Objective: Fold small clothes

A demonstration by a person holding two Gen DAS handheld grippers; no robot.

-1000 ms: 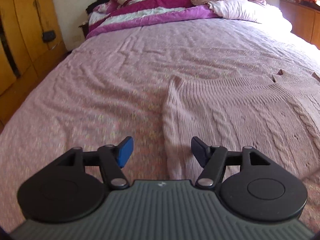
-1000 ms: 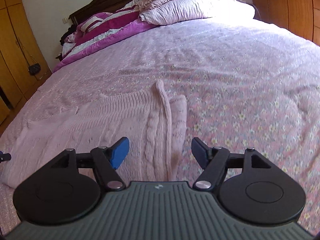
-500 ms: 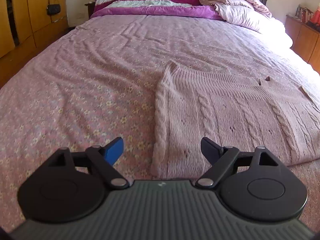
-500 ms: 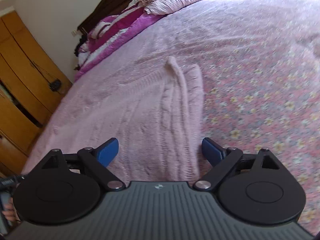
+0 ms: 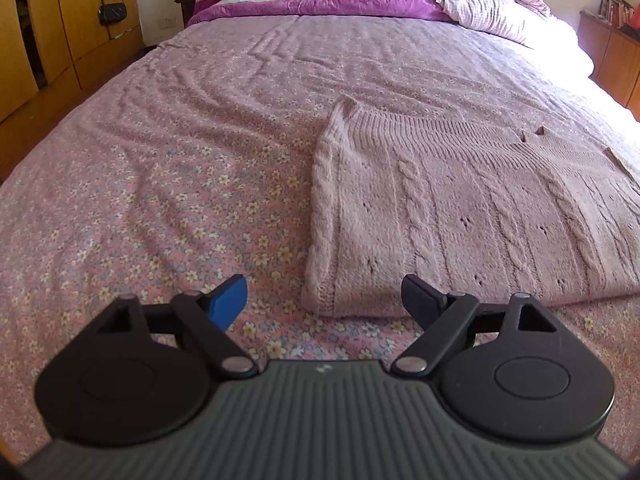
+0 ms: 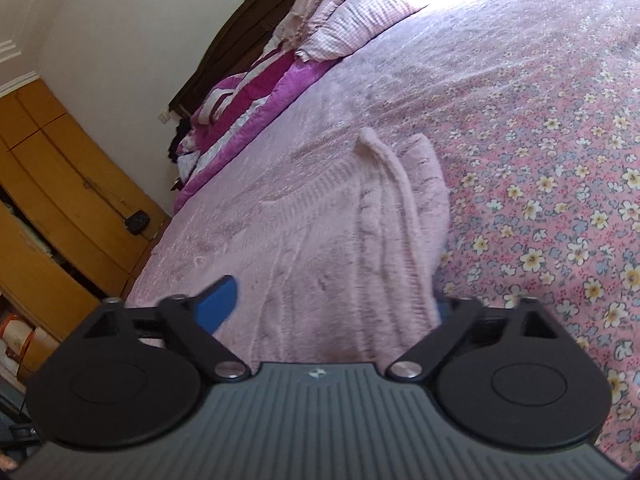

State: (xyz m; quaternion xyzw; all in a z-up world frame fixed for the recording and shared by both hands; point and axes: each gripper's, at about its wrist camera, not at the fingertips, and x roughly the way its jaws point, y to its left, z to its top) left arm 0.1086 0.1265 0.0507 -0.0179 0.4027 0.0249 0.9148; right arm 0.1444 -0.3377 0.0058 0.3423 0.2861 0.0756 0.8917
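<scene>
We hold both grippers with jaws apart, gripping nothing. The left gripper (image 5: 324, 300) has just widened and straddles the near corner of the pink knit sweater (image 5: 460, 208). The right gripper (image 6: 332, 304) has just narrowed a little around the opposite folded edge.

the left gripper (image 5: 323, 300) has opened wider over the pink cable-knit sweater's (image 5: 460, 208) near corner; the right gripper (image 6: 332, 300), rolled sideways, has just narrowed slightly astride its folded edge.

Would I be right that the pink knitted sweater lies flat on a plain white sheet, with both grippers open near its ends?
Not quite: the bedsheet is pink with a flower print, not plain white, as the left wrist view shows. The rest holds: the pink knitted sweater lies flat, and the left gripper and right gripper stand open at its ends.
</scene>
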